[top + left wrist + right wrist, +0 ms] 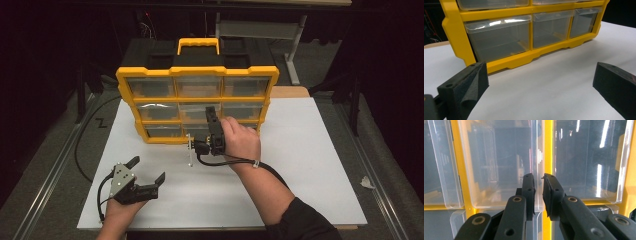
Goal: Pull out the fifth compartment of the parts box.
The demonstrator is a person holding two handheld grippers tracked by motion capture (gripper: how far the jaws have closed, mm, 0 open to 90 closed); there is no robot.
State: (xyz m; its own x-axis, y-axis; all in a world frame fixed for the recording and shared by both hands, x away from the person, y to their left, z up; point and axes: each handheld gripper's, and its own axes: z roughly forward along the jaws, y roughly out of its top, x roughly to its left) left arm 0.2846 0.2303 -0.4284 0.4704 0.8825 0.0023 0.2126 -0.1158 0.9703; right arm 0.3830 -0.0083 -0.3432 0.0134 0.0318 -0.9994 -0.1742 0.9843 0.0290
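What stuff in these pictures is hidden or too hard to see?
- High view: the right gripper tips, small against the yellow plastic organizer with clear drawers; a thin clear piece there can't be identified.
- Right gripper view: what the drawers hold, lost in glare on a clear plastic drawer.
- Left gripper view: the organizer's top, cut off by the edge, beyond the open left gripper.

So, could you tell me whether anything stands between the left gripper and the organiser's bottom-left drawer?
Nothing visible does. The left gripper rests open on the white table, and the bare tabletop runs uninterrupted from its jaws to the bottom-left drawer of the yellow organiser.
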